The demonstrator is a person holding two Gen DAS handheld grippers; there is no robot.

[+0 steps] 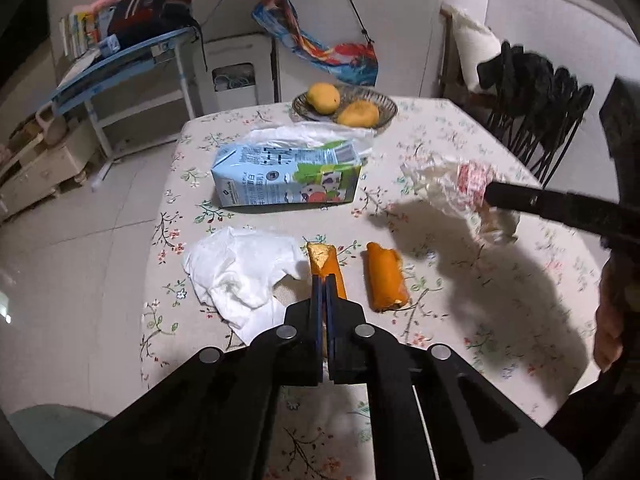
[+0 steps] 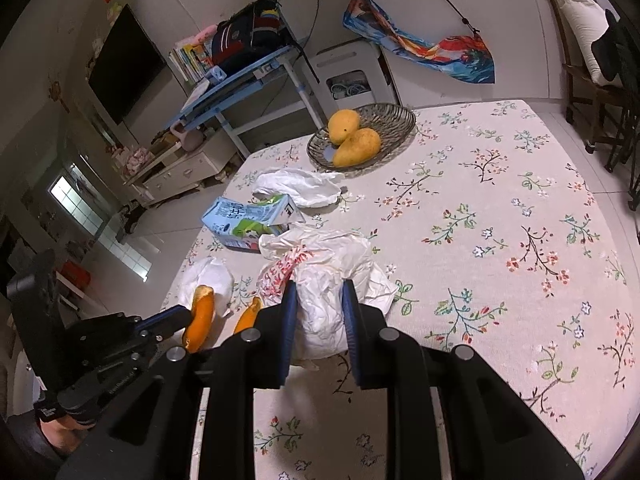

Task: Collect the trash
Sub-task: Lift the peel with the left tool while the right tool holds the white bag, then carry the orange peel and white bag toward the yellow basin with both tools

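A lived-in room with a blue desk (image 2: 240, 84) and a hung scarf lies behind the floral-clothed table (image 2: 500, 208), which carries all the trash. Taking the milk carton (image 1: 286, 178) as landmark: beyond it lie a white plastic bag (image 1: 308, 134) and then the wicker basket (image 1: 380, 100) of mangoes, which are probably not trash; nearer than it lies a crumpled white tissue (image 1: 236, 272).

The right gripper (image 2: 318, 312) is clamped on a printed plastic bag (image 2: 320, 272), held up right of the carton, likely as the collecting sack. The left gripper (image 1: 325, 280), nearer than the carton, is pinched fully closed on one orange peel (image 1: 324, 260); a second peel (image 1: 386, 278) lies just beside it, right.

The right view shows the gripped peel lifted off the cloth; the left view shows the bag hanging clear over its shadow.
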